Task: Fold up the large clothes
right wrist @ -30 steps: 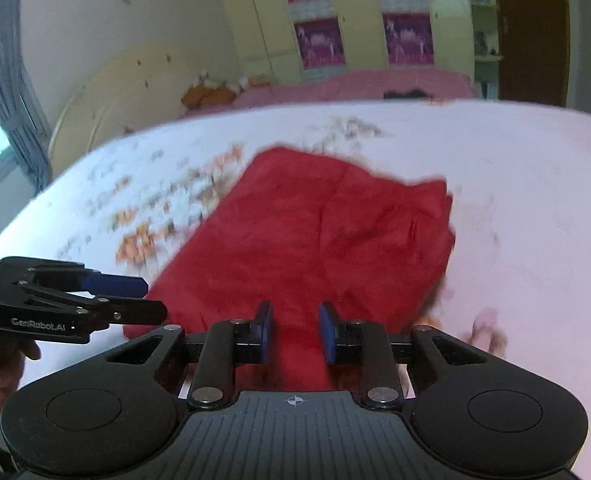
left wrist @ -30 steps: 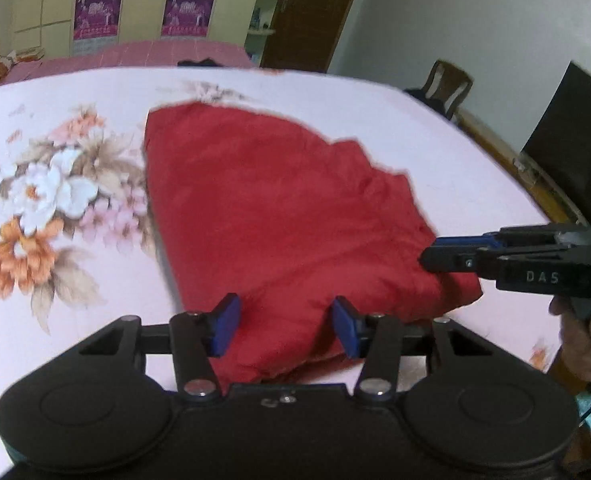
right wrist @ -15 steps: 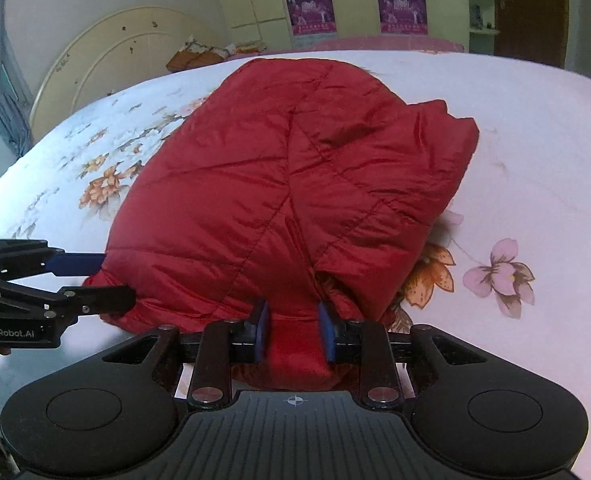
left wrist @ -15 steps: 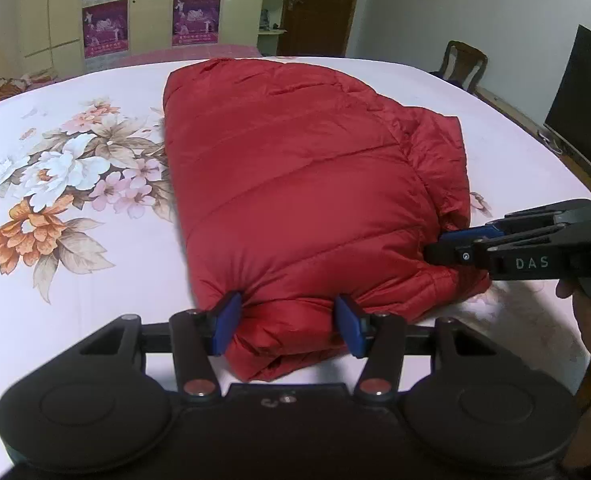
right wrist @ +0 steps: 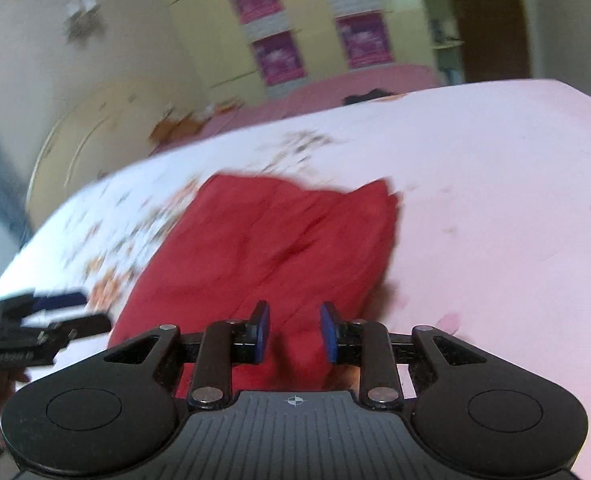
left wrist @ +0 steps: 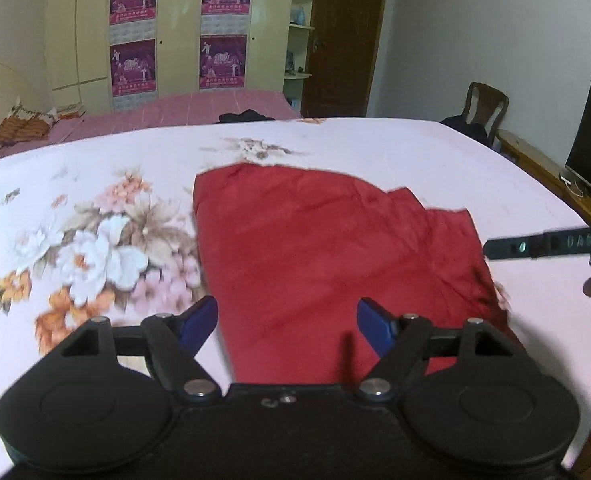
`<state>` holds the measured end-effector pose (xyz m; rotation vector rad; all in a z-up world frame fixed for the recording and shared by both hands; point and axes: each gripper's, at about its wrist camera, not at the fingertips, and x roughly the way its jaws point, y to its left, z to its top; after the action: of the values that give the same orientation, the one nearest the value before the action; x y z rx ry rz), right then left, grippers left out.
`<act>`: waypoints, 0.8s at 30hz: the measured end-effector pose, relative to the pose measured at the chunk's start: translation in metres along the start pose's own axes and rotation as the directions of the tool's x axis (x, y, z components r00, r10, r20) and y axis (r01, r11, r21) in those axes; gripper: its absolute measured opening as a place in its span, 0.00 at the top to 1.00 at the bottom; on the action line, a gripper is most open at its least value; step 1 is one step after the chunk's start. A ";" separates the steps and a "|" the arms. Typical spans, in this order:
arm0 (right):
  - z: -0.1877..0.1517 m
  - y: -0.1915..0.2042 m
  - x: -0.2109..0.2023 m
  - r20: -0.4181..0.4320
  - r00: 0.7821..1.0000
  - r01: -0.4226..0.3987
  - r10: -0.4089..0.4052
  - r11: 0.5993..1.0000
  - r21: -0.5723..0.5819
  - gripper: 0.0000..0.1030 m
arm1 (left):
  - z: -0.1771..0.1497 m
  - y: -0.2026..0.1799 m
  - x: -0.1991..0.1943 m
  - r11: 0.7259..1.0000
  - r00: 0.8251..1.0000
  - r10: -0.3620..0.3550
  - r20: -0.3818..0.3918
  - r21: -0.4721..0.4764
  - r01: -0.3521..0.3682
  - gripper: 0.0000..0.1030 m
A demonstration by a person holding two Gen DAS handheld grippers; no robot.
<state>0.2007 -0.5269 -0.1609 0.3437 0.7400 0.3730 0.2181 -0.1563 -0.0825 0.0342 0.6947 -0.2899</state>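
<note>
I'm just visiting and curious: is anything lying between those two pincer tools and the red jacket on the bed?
Nothing visible. The red jacket lies directly under both the left gripper and the right gripper, whose jaws have just been opening and now press on nothing.

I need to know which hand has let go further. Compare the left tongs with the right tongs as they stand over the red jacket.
The left tongs stand wide apart; the right tongs show a narrower gap. The left tongs' view is fairly sharp and level; the right tongs' view is tilted and blurred. Both have just been opening, both have blue pads, and neither presses on the red jacket, which lies flat on the floral bedsheet.
</note>
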 end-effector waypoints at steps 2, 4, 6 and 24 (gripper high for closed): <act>0.012 -0.016 0.007 0.020 1.000 0.001 -0.002 0.998 0.055 0.47 | 0.008 0.004 0.014 1.000 1.000 -0.006 -0.011 -0.006 0.005 0.29; 0.021 -0.028 0.013 0.014 0.999 -0.032 0.030 0.994 0.104 0.49 | 0.012 0.009 0.030 1.000 0.999 -0.017 -0.039 -0.013 0.016 0.29; 0.025 -0.036 0.020 0.004 0.999 -0.052 0.052 0.991 0.121 0.68 | 0.012 0.013 0.041 1.000 0.998 -0.012 -0.067 -0.024 0.010 0.30; -0.001 -0.074 0.078 -0.101 0.990 -0.069 0.094 0.971 0.227 0.78 | 0.005 0.027 0.076 0.988 0.989 -0.023 -0.148 -0.153 0.000 0.21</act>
<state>0.2685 -0.5565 -0.2389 0.5702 0.8814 0.3895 0.2838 -0.1503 -0.1285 -0.0955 0.8652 -0.2463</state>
